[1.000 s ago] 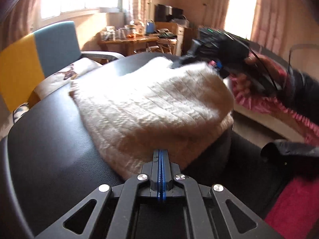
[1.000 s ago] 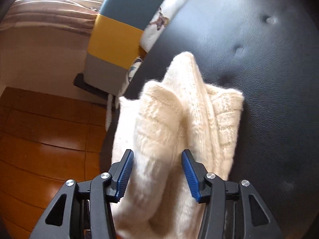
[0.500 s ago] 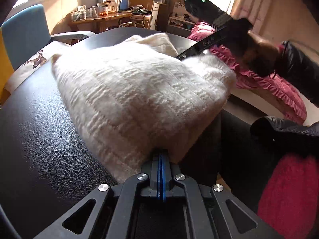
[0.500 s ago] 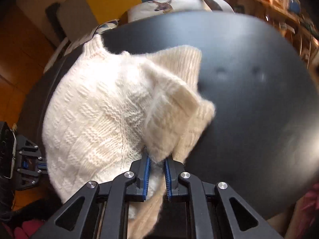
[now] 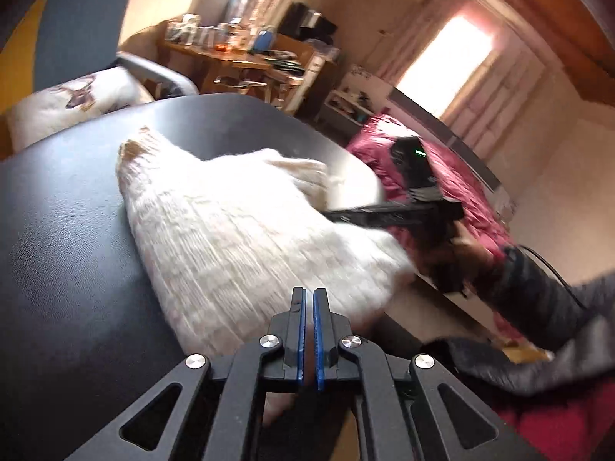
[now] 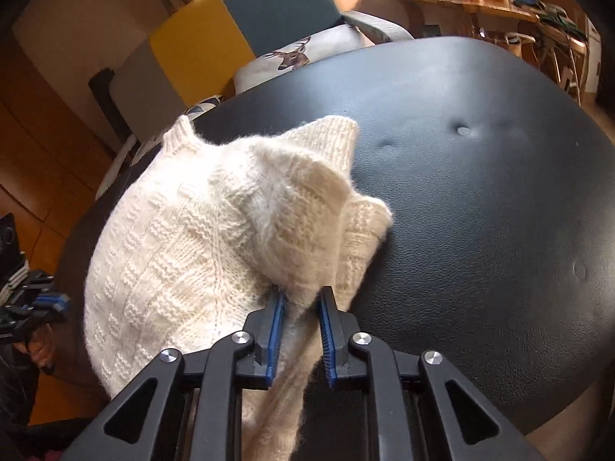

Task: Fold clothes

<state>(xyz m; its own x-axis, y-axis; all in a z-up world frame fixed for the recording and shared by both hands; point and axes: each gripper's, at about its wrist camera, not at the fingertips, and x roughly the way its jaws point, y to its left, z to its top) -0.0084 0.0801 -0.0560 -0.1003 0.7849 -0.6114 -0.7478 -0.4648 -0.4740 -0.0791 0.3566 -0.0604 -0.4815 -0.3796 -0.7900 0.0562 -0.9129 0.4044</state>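
Since half a second back: left gripper (image 5: 307, 330) pads went from pressed flat together to a hair apart, a sliver of pale knit between them at the sweater's near hem. Right gripper (image 6: 301, 330) jaws widened slightly but remain clamped on a bunched sleeve-or-edge fold. Both views swung; the sweater (image 6: 184, 253) rotated a bit on the table (image 6: 480, 192), and the raised fold now stands up as a peak.

Meaning, as I read it: mid-fold. Both grippers are pinching fabric and carrying one edge over the body. The fold isn't laid down. Layers are still lifted and rumpled near the right gripper.

Near to far, right wrist view:
- 6 o'clock: right gripper, loose knit trailing down between and below its fingers.
- 9 o'clock: left gripper (image 6: 42, 303) at the table's edge, hand under it.
- Centre: sweater body, basket-weave panel up, draped over the table's near-left rim.
- 11–12 o'clock: two ribbed corners poking up, probably cuff and hem or collar, can't tell which.
- Beyond: bare black padded table, then a chair (image 6: 230, 27) and deer cushion (image 6: 303, 53).

Orientation: the long axis runs from near-left at 7 o'clock to far at 12, ribbed ends pointing away toward the chair. Left view (image 5: 246, 238) agrees: the far corner tapers toward 11.

Risk: the fuzzy knit is thick, and the left grip looks shallow.
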